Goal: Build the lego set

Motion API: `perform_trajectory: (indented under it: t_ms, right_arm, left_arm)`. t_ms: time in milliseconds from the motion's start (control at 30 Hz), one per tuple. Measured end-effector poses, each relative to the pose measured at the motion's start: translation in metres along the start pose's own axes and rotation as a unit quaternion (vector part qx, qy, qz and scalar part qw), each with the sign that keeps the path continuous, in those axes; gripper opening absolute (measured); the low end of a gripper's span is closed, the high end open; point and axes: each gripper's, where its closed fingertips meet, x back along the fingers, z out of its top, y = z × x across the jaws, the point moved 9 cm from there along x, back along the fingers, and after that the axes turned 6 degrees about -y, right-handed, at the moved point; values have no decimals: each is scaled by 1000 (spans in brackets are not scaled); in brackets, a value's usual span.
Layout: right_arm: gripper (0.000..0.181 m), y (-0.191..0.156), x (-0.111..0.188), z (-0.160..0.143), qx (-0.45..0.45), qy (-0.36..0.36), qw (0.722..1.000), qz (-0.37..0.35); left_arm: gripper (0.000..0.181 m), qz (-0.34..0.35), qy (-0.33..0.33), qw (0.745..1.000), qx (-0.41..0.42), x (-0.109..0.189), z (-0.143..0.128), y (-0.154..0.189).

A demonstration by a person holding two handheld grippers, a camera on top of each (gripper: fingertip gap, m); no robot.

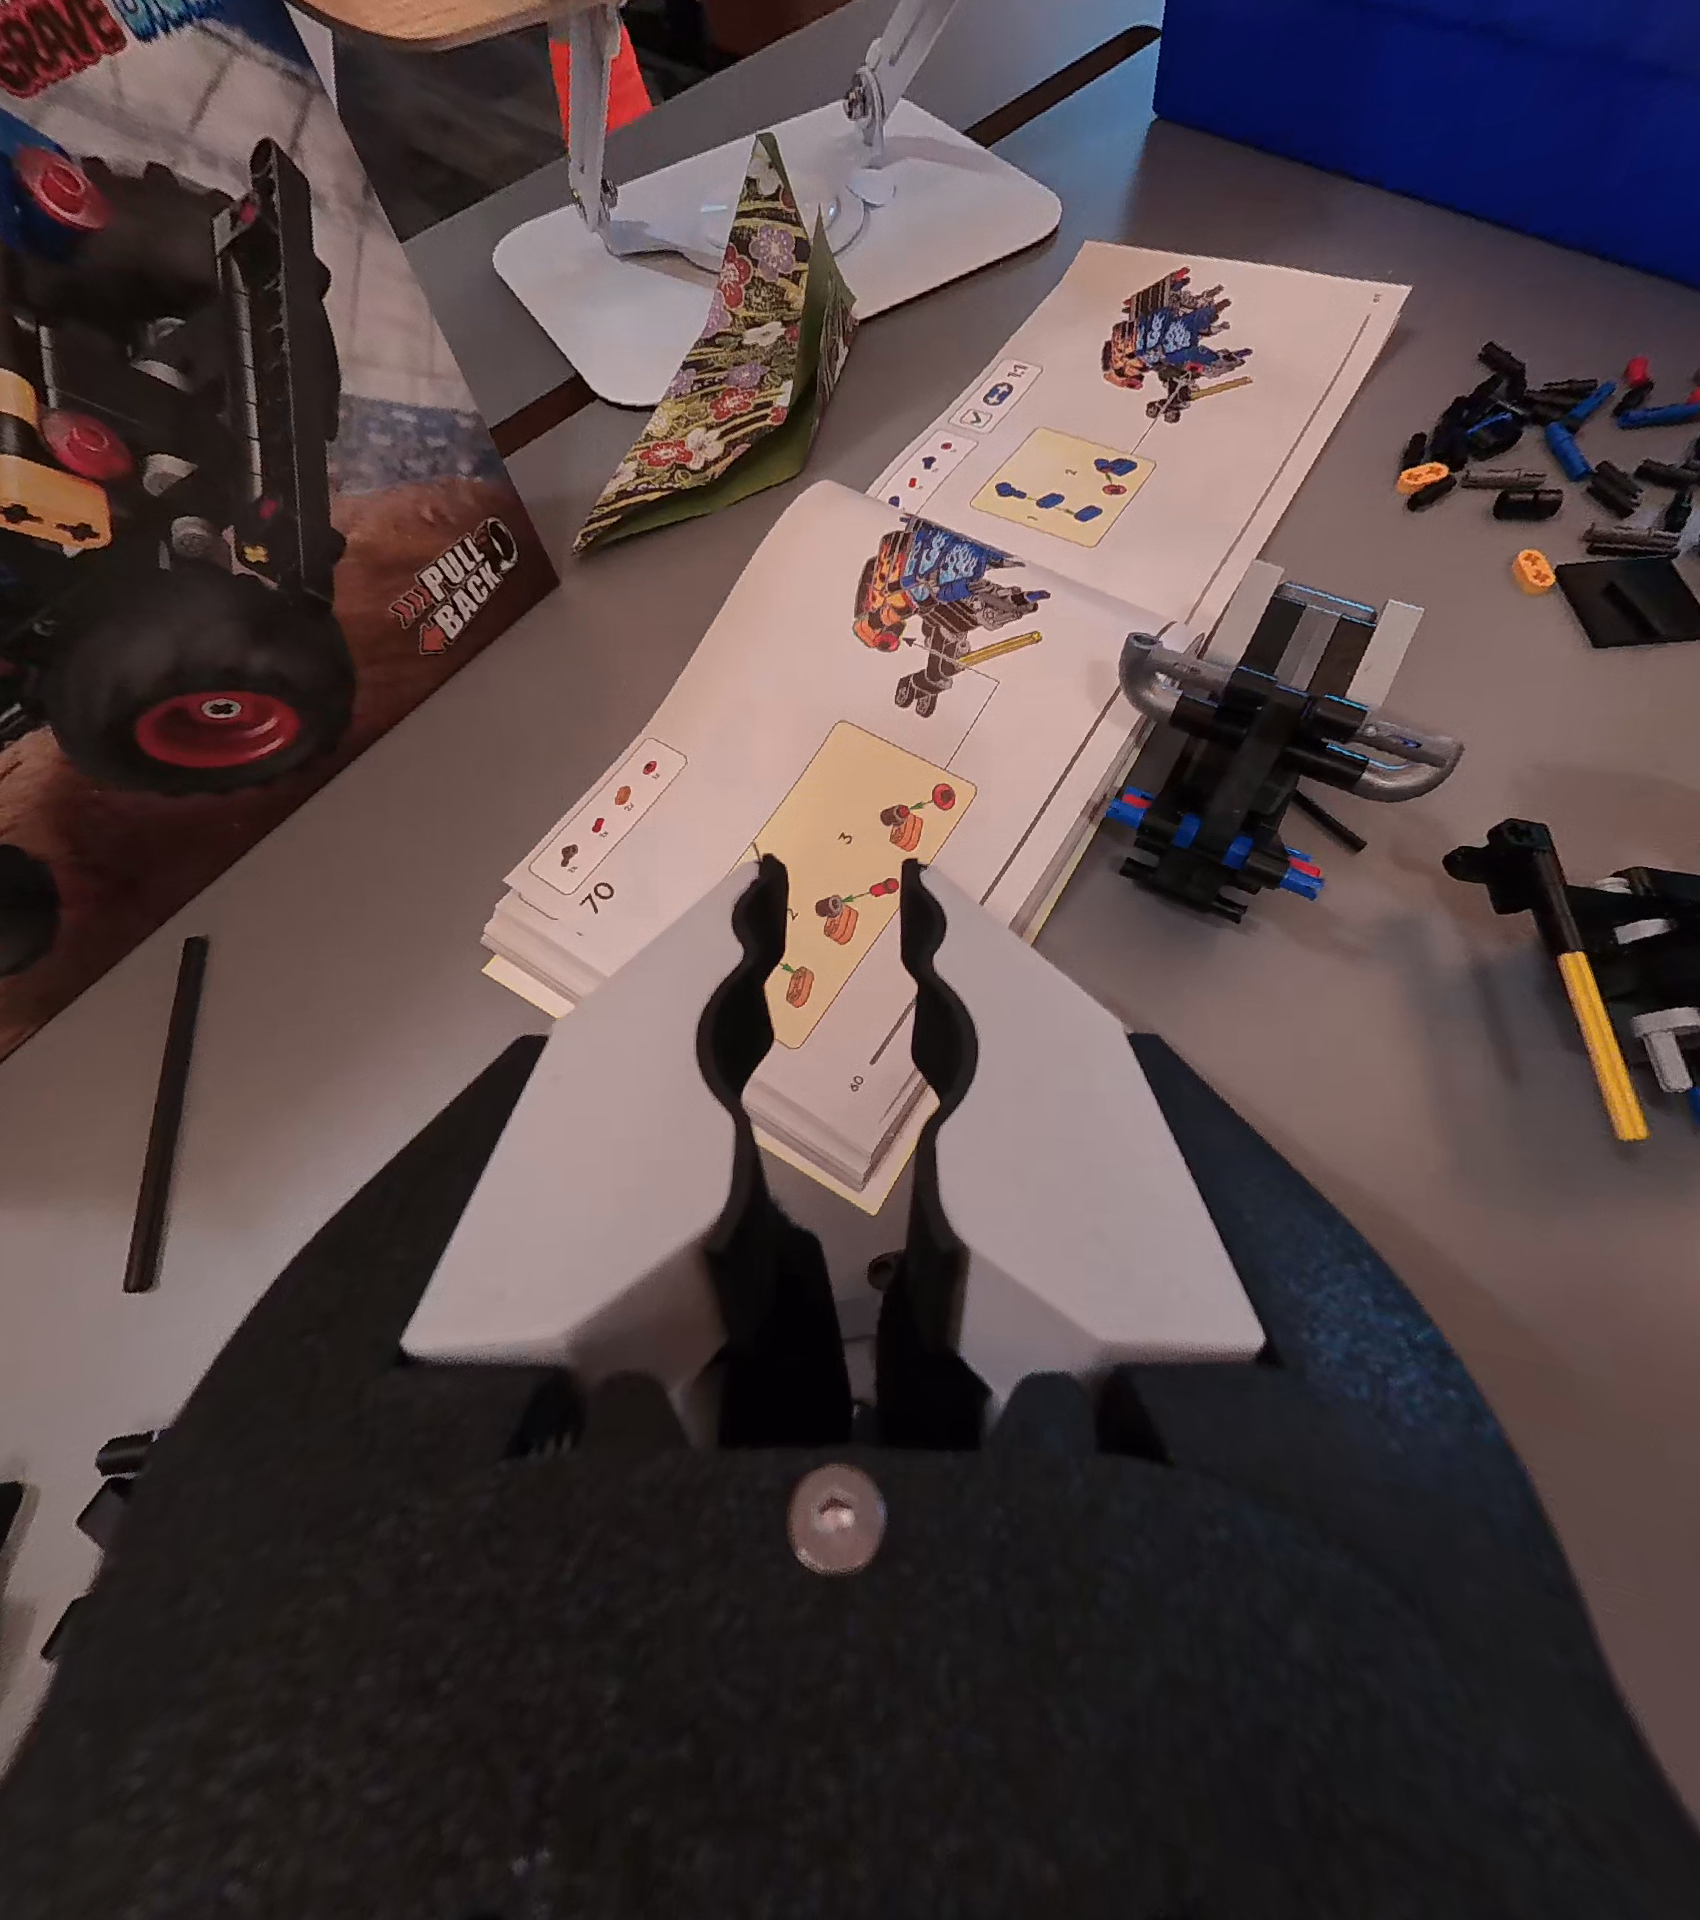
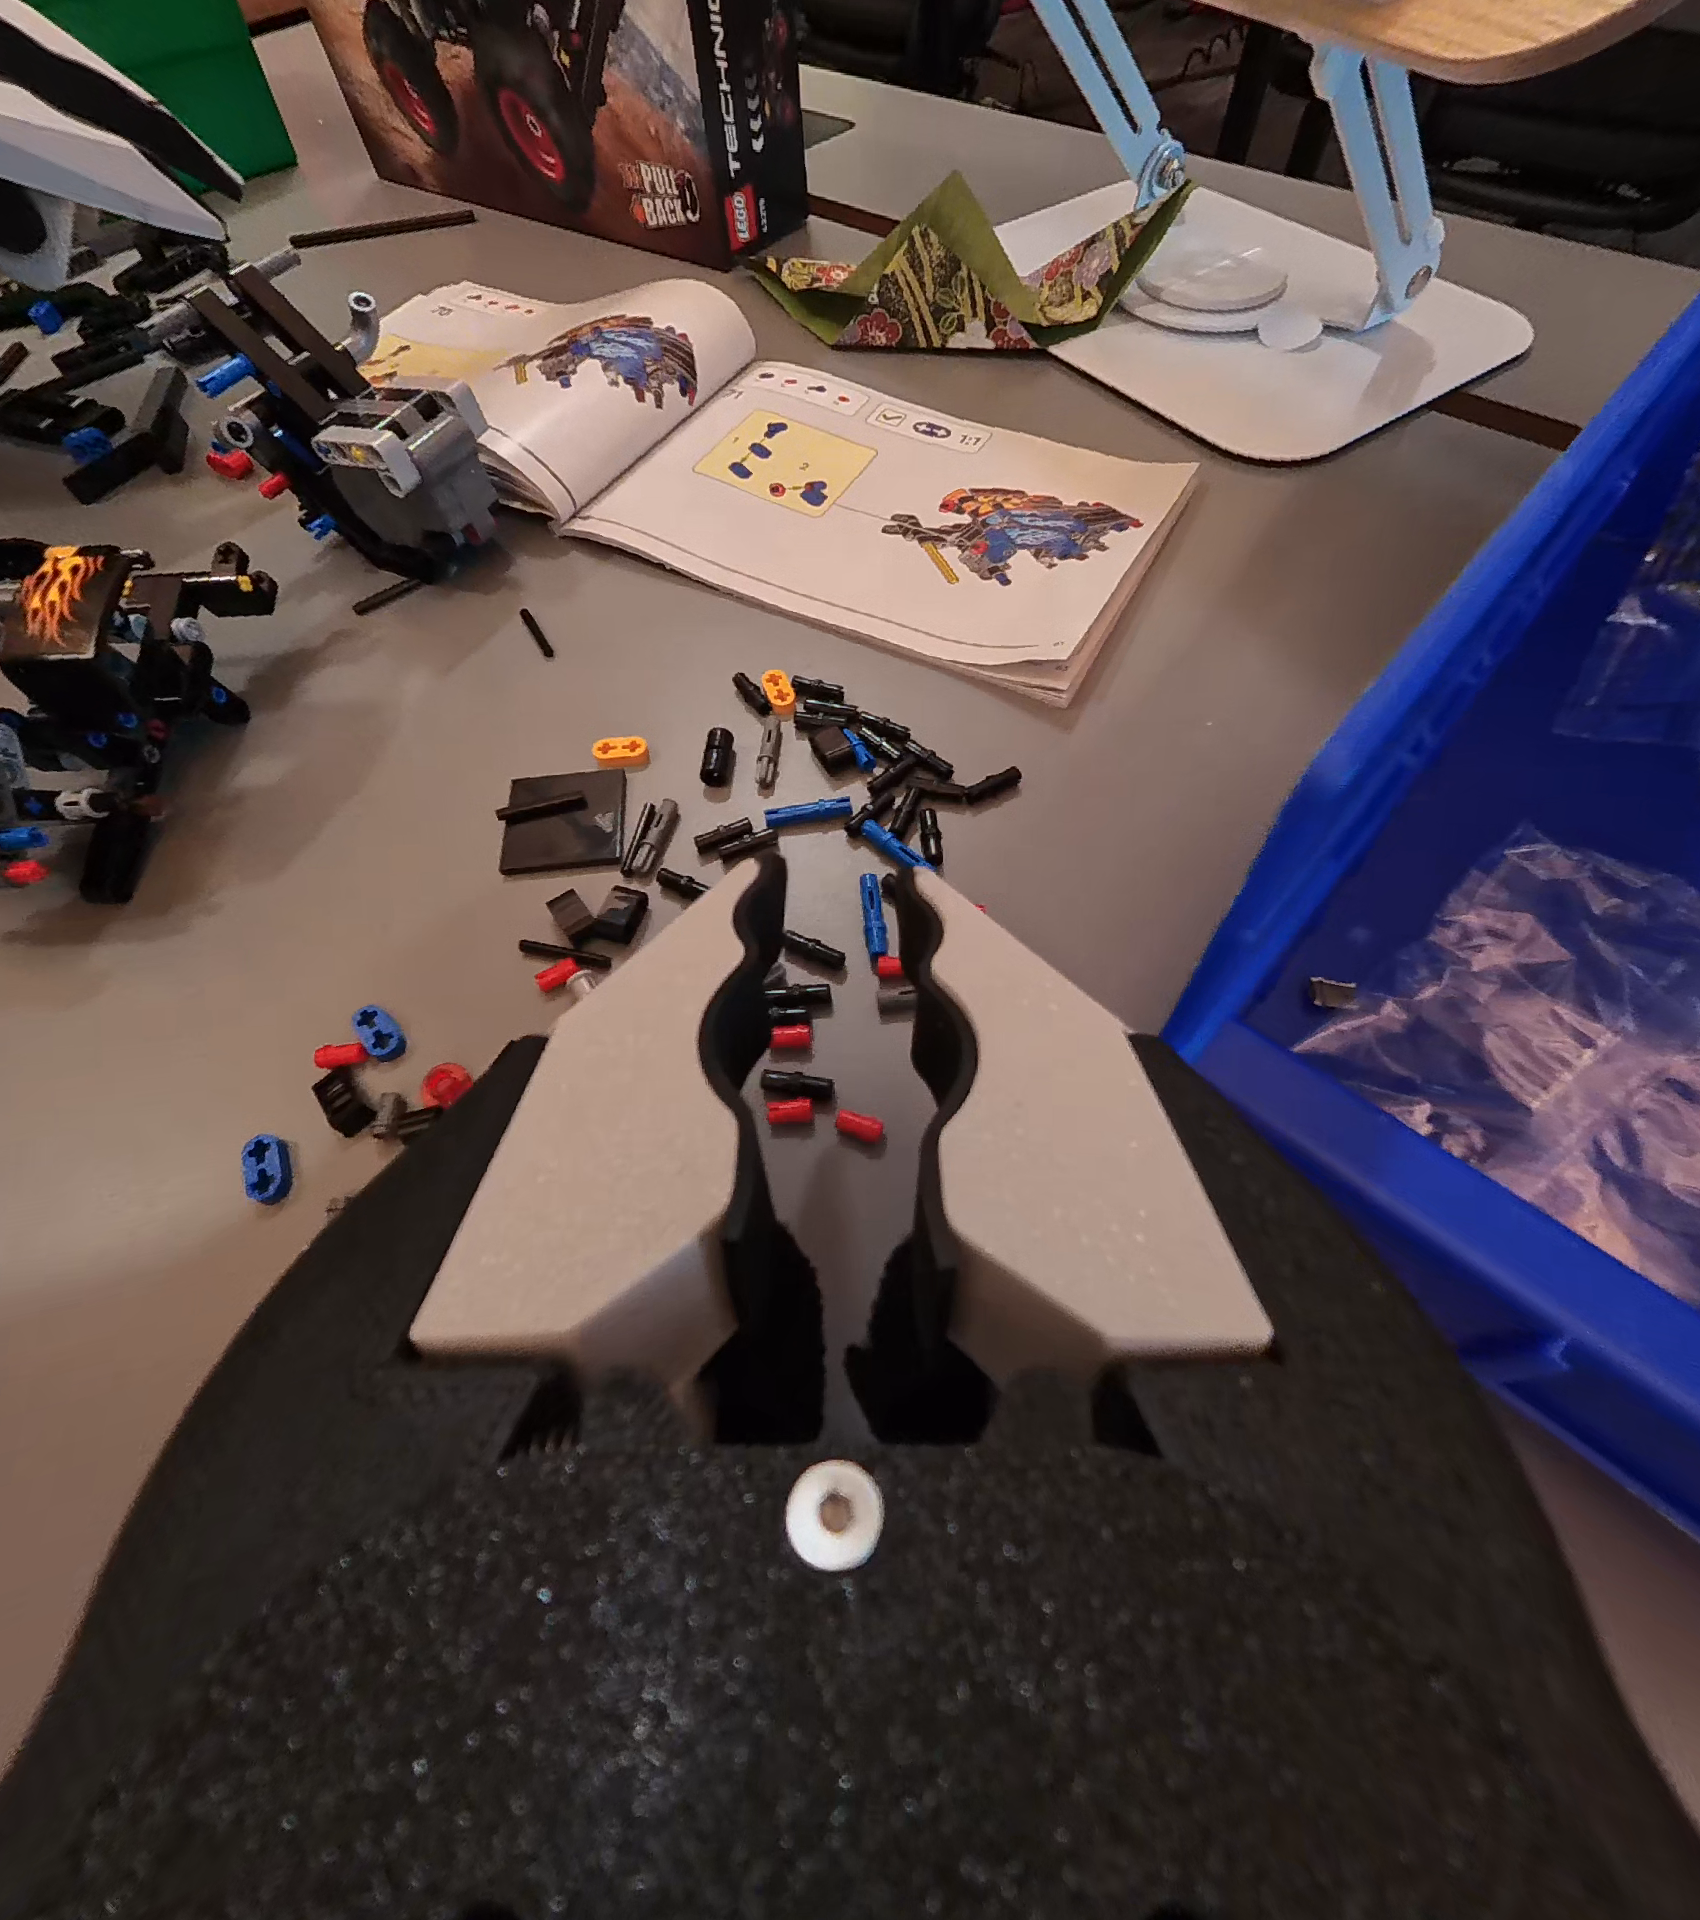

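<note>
- Grey desk (image 2: 150, 1195), cluttered: loose black, blue and red plastic pins (image 2: 825, 810) scattered near open paper instruction booklet (image 2: 825, 520).
- Right claw (image 2: 841, 883) parted, empty, over pins; left claw (image 1: 841, 883) parted, empty.
- Risk: crowded pins, wrong one pinched or flicked.

My two wrist cameras look down and forward over the desk (image 1: 326, 1039) from close range; both show the open instruction booklet (image 1: 825, 665).

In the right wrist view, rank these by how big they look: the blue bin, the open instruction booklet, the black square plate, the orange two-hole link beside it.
1. blue bin, though nearest the camera
2. instruction booklet
3. black square plate
4. orange two-hole link
</note>
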Motion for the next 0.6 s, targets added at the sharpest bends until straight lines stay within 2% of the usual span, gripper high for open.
perform_trajectory:
  t_ms: [100, 200, 333, 467, 600]
  right_arm:
    - [20, -3, 4, -2, 6, 5, 1000, 7]
    - [21, -18, 26, -5, 1, 5, 1000, 17]
    - [19, -48, 49, -29, 11, -28, 1000, 7]
    - [19, -71, 56, -52, -29, -27, 999, 5]
    - [18, -84, 59, -51, -14, -31, 999, -26]
  left_arm:
    - [19, -10, -4, 1000, 5, -2, -1, 1]
    - [19, -5, -1, 1000, 1, 0, 0, 2]
    - [19, 2, 5, 1000, -2, 3, 3, 2]
    - [19, -2, 3, 1000, 4, 1, 2, 1]
    - [19, -8, -1, 1000, 9, -2, 0, 0]
